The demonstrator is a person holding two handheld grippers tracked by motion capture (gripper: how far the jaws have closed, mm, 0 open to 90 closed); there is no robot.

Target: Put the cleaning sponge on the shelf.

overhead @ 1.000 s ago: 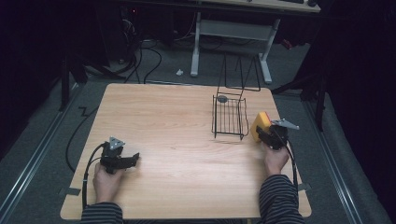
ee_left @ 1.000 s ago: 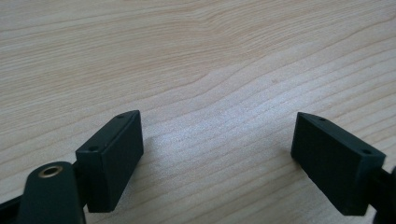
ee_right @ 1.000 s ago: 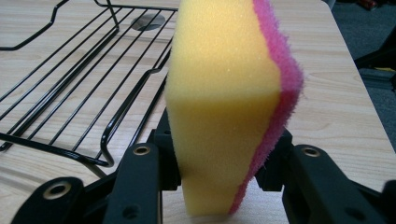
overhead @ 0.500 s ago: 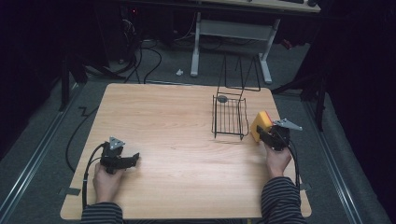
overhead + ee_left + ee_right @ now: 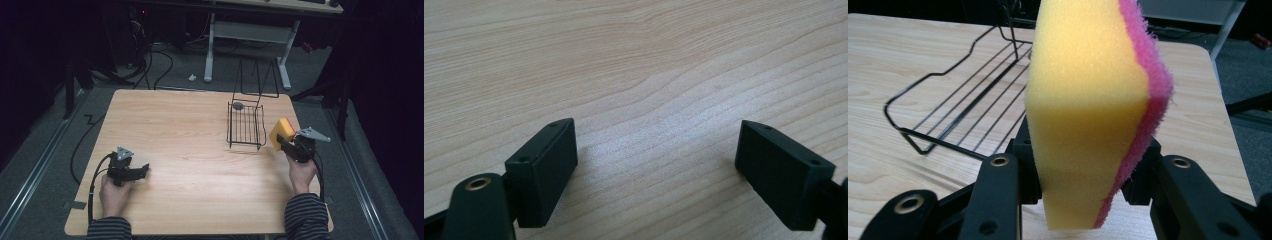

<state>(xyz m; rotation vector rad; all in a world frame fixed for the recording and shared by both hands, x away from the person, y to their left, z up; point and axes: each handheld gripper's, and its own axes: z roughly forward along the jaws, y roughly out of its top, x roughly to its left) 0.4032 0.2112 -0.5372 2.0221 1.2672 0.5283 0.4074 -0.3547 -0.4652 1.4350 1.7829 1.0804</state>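
Table: pale rectangular wooden table [image 5: 200, 150], black wire basket [image 5: 246, 127] on it.
Room: dark, grey carpet floor [image 5: 50, 145].
Left gripper [image 5: 142, 171]: jaws apart.
Right gripper [image 5: 281, 141]: clamped on yellow-pink sponge [image 5: 1093, 110].

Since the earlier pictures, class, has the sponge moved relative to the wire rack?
Yes. The sponge, clamped in the right tongs, has risen slightly beside the wire rack.

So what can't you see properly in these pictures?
- Right gripper view: the yellow sponge with the pink scrubby side hides its pads and part of the black wire basket.
- High view: the small grey round thing in the basket is too small to identify.
- Left gripper view: jaw bases cut off by the bottom edge.
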